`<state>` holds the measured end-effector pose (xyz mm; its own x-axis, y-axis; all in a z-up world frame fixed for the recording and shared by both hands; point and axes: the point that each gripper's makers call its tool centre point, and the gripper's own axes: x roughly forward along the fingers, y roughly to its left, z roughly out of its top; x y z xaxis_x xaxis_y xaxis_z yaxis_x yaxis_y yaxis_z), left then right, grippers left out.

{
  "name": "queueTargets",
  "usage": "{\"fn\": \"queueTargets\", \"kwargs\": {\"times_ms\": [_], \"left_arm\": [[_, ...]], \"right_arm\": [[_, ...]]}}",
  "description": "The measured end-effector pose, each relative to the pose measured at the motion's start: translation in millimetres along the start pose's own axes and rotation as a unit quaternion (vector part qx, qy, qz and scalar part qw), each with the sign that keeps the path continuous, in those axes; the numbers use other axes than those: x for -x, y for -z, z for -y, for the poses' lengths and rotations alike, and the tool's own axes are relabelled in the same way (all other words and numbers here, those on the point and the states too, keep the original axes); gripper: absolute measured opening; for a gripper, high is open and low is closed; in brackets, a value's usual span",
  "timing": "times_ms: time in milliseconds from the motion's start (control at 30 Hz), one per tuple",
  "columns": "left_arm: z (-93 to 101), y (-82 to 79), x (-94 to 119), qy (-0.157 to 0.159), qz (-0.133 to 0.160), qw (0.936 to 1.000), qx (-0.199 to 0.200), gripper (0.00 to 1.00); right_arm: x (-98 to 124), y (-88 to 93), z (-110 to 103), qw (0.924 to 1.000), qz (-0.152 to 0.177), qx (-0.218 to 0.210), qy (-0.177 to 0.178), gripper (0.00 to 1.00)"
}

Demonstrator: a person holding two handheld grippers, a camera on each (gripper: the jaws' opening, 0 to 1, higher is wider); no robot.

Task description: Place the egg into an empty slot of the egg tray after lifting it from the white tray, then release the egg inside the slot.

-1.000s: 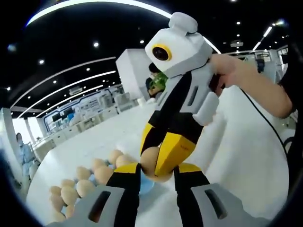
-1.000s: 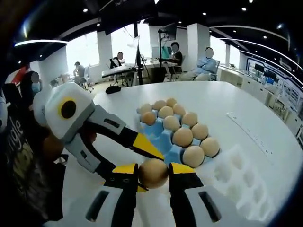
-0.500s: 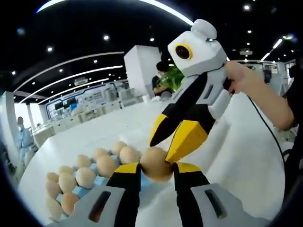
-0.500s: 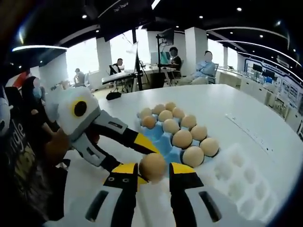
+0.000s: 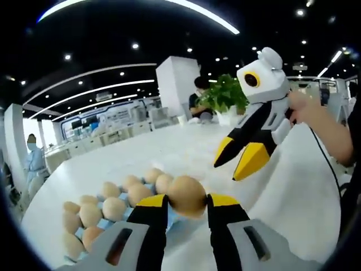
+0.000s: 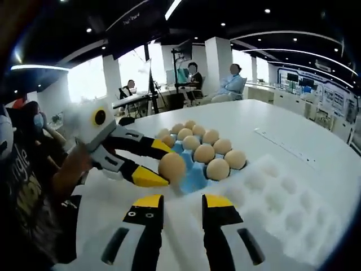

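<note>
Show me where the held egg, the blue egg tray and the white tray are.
held egg [image 5: 186, 195], left gripper view: middle of the shell.
blue egg tray [image 6: 192, 176], right gripper view: bare blue slot at the near end.
white tray [image 6: 282, 206], right gripper view: empty white hollows.

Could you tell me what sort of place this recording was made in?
Probably a large open-plan office or lab: seated people at desks in the background, recessed ceiling lights, and a big white table bearing the egg tray.
</note>
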<state>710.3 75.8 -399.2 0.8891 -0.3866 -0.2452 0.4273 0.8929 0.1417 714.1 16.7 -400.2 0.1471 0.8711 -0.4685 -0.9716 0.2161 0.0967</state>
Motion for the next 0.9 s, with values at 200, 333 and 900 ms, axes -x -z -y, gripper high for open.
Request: {"fn": "queueTargets", "kwargs": {"times_ms": [200, 333, 900], "left_arm": [[-7.5, 0.8, 4.4, -0.011, -0.001, 0.9999, 0.005, 0.27], [-13.5, 0.4, 6.0, -0.019, 0.001, 0.9998, 0.006, 0.27], [-46.9, 4.4, 14.0, -0.058, 0.000, 0.9982, 0.016, 0.27]], "right_arm": [[4.9, 9.2, 0.9, 0.9998, 0.008, -0.014, 0.008, 0.28], [7.0, 13.7, -2.8, 0.9997, 0.011, -0.019, 0.010, 0.29], [17.5, 33.2, 1.0, 0.9987, 0.014, -0.041, 0.025, 0.29]]}}
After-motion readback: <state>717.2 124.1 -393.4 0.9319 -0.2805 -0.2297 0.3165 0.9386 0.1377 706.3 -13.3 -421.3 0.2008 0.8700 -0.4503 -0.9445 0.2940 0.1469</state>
